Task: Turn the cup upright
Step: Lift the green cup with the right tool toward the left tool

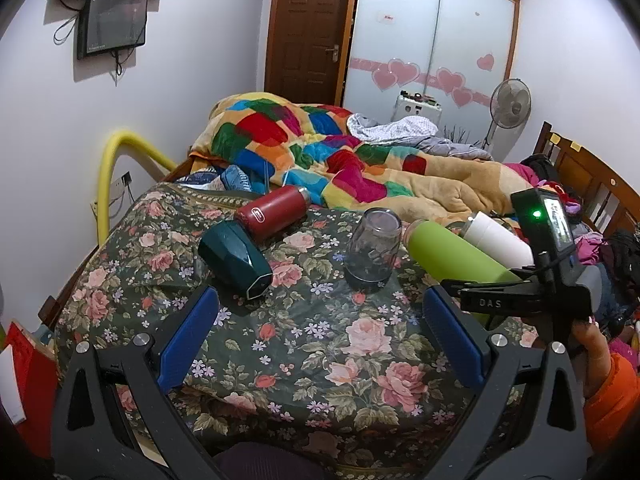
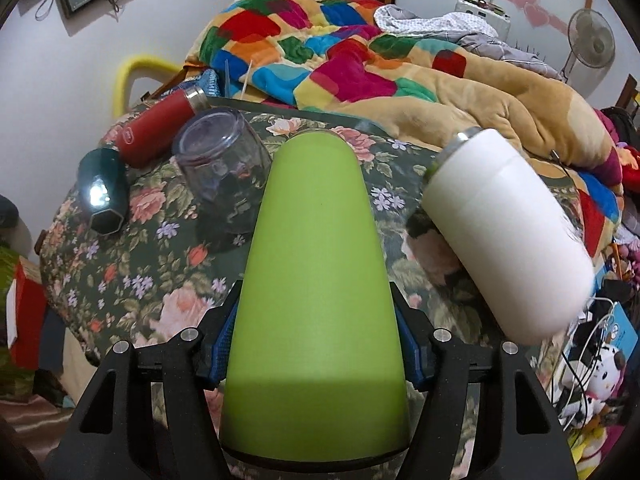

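Several cups lie on a floral cloth (image 1: pixel 304 344). My right gripper (image 2: pixel 316 344) is shut on a lime green cup (image 2: pixel 316 260), which lies lengthways between its blue pads with its mouth pointing away; the cup also shows in the left wrist view (image 1: pixel 452 252). A white cup (image 2: pixel 508 232) lies tilted to its right. A clear glass cup (image 1: pixel 374 250) stands upside down in the middle. A dark green cup (image 1: pixel 234 258) and a red flask (image 1: pixel 272 212) lie on their sides at the left. My left gripper (image 1: pixel 320 332) is open and empty, short of the glass.
A colourful patchwork blanket (image 1: pixel 320 148) is heaped behind the cloth. A yellow padded rail (image 1: pixel 110 164) stands at the left. Red boxes (image 1: pixel 28 376) sit at the lower left. Toys and cables (image 2: pixel 592 360) lie at the right. A fan (image 1: pixel 510 106) stands at the back.
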Tool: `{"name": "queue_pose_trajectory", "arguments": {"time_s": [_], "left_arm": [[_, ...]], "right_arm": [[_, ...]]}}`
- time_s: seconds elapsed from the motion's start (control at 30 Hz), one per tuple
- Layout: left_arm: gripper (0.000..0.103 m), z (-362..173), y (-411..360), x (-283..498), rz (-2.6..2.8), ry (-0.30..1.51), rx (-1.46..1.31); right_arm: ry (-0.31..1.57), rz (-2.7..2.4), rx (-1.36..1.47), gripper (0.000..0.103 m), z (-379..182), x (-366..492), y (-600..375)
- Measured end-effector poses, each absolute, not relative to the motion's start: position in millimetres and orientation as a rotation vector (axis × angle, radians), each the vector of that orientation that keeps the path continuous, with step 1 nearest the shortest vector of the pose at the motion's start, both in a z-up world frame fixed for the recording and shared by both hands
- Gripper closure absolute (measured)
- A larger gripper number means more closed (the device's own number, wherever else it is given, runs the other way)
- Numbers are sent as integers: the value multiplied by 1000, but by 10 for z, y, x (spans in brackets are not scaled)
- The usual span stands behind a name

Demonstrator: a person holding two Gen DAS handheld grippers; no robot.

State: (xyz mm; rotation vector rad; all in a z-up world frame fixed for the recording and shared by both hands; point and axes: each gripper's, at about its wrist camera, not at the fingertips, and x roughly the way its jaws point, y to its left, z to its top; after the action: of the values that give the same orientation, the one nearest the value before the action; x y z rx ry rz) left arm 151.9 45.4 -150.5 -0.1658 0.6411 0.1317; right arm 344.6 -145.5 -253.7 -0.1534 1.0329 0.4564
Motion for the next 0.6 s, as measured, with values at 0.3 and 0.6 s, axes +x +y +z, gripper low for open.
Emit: {"name": "queue_pose_trajectory", "arguments": {"time_s": [0.3, 0.6], "left_arm": [[0, -1343, 345, 1337, 118, 597, -150], [0, -1281, 352, 1213, 120, 579, -152]], "right_arm": [[908, 493, -163, 41, -2100, 3033, -1519], [798, 600, -197, 41, -1804, 2651, -1345]]}}
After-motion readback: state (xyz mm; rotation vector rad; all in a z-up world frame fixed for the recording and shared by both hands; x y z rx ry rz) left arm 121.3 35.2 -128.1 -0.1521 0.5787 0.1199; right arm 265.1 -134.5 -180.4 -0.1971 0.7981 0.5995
